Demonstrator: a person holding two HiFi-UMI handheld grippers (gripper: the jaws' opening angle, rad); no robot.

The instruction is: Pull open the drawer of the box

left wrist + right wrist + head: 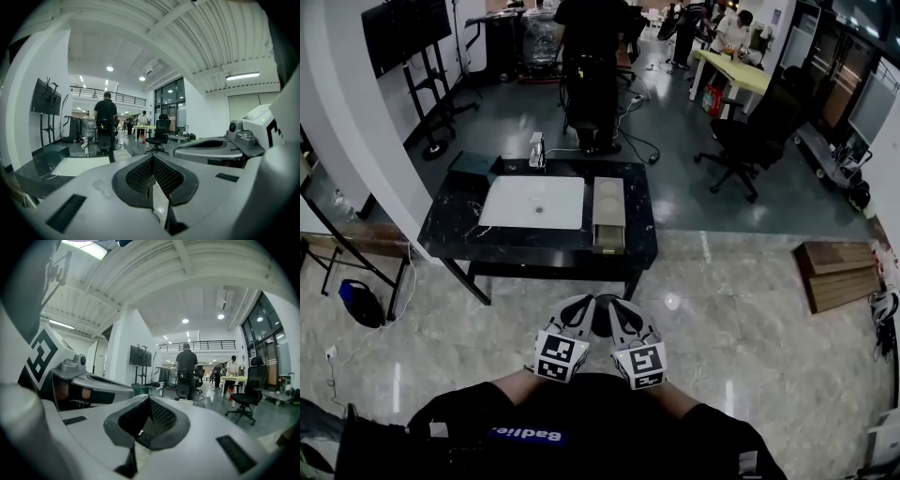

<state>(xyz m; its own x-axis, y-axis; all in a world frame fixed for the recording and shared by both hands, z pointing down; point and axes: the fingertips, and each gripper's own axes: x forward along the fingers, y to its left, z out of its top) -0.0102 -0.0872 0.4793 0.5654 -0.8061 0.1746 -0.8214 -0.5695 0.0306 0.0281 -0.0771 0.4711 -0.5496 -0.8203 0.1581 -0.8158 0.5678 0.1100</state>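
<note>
Left gripper (579,303) and right gripper (615,306) (both closed) hover far from box (608,214)

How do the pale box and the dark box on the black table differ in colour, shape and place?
The pale box is beige and long; the dark box is grey-green and shorter. The pale box lies right of the white mat, reaching the near edge; the dark box sits at the far left corner. Both rest on the black table.
</note>
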